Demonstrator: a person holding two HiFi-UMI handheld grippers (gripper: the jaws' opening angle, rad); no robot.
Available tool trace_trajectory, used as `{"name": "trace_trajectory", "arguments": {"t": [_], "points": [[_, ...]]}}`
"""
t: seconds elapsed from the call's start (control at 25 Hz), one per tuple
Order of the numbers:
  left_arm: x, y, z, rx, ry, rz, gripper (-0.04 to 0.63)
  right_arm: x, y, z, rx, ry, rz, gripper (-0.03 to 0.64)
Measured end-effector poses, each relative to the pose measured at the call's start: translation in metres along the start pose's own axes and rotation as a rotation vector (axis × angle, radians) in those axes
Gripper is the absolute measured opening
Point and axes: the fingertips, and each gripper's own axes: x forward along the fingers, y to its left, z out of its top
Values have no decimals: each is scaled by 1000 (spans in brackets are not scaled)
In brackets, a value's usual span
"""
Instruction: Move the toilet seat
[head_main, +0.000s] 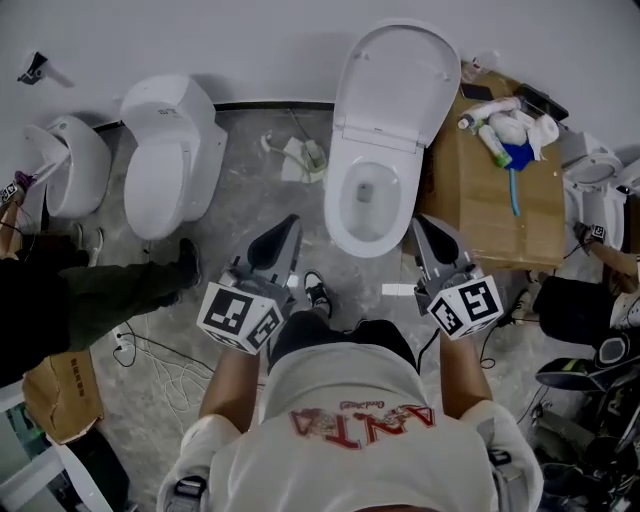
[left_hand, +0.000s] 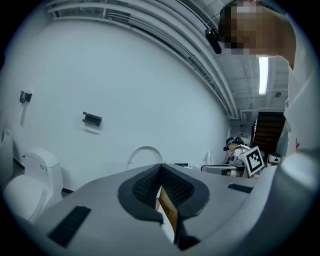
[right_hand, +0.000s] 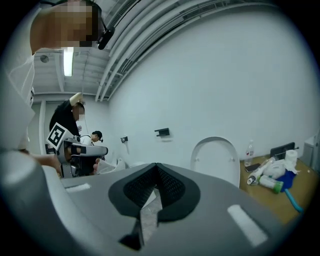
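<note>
The seat (head_main: 395, 85) stands upright, untouched. The left tool (head_main: 288, 225) and right tool (head_main: 420, 225), pressed together and empty, flank the bowl (head_main: 336, 215); lowering it likely remains.

We saw a mottled grey floor (head_main: 240, 210). On it stood an open toilet (head_main: 365, 205), a closed toilet (head_main: 165, 170) to its left, and a third toilet (head_main: 70, 165) against the wall. Loose white cables (head_main: 165, 355) lay near a cardboard box (head_main: 60, 395). At right, a brown cardboard surface (head_main: 480, 220) bore bottles (head_main: 487, 112).
</note>
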Motion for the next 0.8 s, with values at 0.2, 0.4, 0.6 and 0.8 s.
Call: {"name": "trace_trajectory", "arguments": {"t": [0.2, 0.4, 0.6, 0.8], "points": [[29, 37, -21, -37, 58, -36, 9, 23, -14, -18, 27, 36, -68, 3], [58, 55, -50, -82, 103, -34, 9, 32, -44, -46, 83, 59, -121, 3], [87, 50, -79, -76, 155, -12, 9, 29, -82, -86, 177, 88, -141, 3], [109, 47, -133, -160, 235, -6, 9, 25, -120, -153, 357, 158, -172, 5]]}}
